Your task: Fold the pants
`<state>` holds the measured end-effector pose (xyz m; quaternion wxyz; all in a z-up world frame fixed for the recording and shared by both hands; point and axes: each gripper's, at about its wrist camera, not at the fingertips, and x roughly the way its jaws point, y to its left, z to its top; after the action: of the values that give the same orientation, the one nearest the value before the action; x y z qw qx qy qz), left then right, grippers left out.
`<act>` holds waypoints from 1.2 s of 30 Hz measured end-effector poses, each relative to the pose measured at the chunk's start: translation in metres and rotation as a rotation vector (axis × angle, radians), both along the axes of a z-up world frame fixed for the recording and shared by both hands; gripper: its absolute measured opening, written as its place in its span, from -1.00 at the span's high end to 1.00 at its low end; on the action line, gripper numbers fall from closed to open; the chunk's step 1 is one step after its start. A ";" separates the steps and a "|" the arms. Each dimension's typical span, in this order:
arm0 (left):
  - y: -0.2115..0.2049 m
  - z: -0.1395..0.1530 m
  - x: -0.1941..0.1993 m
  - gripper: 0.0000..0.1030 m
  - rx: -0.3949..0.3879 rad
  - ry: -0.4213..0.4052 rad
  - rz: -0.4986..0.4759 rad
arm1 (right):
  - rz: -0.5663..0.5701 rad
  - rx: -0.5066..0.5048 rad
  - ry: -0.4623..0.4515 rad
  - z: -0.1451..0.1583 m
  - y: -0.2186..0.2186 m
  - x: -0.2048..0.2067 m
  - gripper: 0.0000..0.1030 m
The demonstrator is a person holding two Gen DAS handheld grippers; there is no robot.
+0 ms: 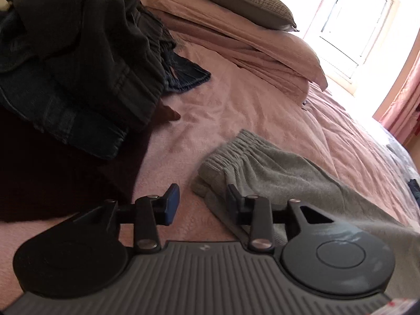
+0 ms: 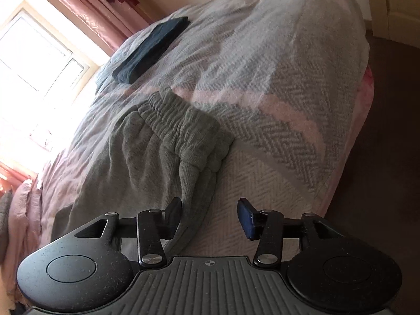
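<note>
Grey sweatpants [image 1: 265,170] lie on the pink bedspread, with the gathered elastic waistband [image 1: 231,147] toward the left. My left gripper [image 1: 202,202] is open just in front of the waist end, and its right finger sits over the fabric edge. In the right wrist view the same grey sweatpants [image 2: 147,157] show a ribbed band [image 2: 181,134] bunched in the middle. My right gripper [image 2: 210,215] is open over the near fabric edge, with the left finger touching cloth. Neither holds anything.
A heap of dark trousers and jeans [image 1: 78,52] sits on a maroon cloth [image 1: 52,178] at the left. Pillows [image 1: 236,26] lie at the head by the window. A folded dark blue garment [image 2: 152,50] rests farther along the bed. The bed's edge [image 2: 349,157] drops to the floor at the right.
</note>
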<state>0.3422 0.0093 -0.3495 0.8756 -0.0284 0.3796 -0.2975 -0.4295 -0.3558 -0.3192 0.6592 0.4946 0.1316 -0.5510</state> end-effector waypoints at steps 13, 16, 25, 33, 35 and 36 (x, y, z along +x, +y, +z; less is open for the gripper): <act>-0.215 0.042 -0.093 0.40 -0.069 -0.068 -0.598 | 0.121 -0.305 0.100 0.029 -0.069 0.023 0.14; -0.277 0.040 -0.131 0.36 -0.077 -0.025 -0.763 | 0.150 -0.290 0.078 0.021 -0.095 0.030 0.14; -0.400 0.019 -0.243 0.10 -0.014 -0.001 -1.142 | 0.169 -0.266 0.028 0.006 -0.108 0.027 0.13; -0.435 -0.045 -0.297 0.44 0.154 -0.316 -1.105 | 0.220 -0.270 0.336 -0.020 -0.106 0.060 0.11; -0.435 -0.054 -0.298 0.45 0.170 -0.349 -1.054 | 0.200 -0.283 0.368 -0.023 -0.104 0.066 0.10; -0.433 -0.051 -0.295 0.45 0.163 -0.341 -1.024 | 0.190 -0.296 0.398 -0.018 -0.100 0.069 0.09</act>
<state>0.0477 -0.4241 -0.4002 0.6674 0.2765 0.2194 -0.6558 -0.3607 -0.4563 -0.3371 0.7343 0.2599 0.2227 -0.5862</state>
